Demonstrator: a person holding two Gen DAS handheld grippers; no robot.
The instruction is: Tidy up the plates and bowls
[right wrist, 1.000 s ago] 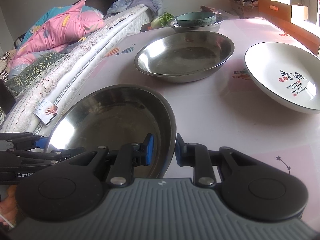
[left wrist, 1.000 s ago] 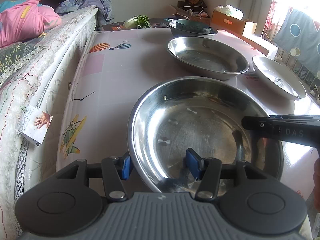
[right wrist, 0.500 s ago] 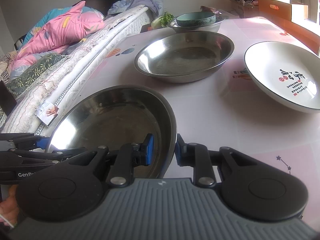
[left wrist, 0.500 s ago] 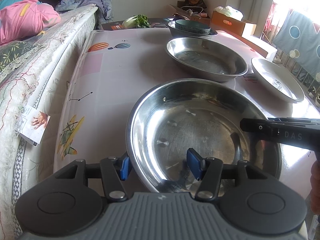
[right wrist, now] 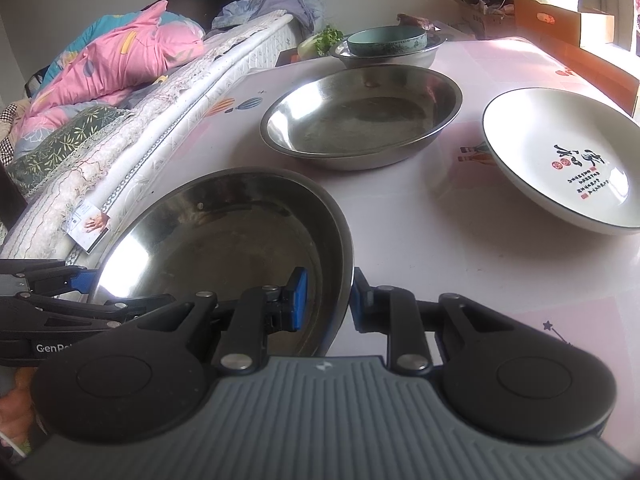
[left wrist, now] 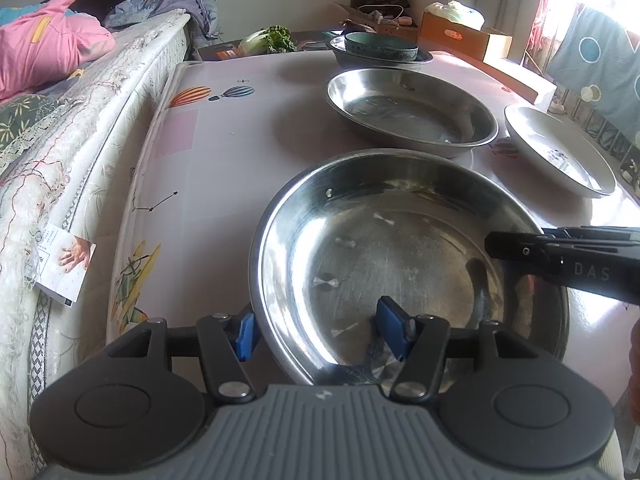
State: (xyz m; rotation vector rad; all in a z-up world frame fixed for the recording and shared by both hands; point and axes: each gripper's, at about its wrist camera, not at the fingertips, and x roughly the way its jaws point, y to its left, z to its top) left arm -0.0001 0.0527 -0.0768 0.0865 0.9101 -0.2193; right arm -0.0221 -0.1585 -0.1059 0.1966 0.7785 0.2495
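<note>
Straddling the near steel plate (left wrist: 408,248) rim: left gripper (left wrist: 320,330) wide apart, right gripper (right wrist: 326,298) nearly pinching (contact unclear), tabletop (left wrist: 224,152) underneath.

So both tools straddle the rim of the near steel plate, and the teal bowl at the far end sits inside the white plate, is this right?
Not quite. The teal bowl sits inside a steel bowl, not the white plate, which stands apart; the right wrist view shows it. Both tools, left tool and right tool, do straddle the near steel plate.
</note>
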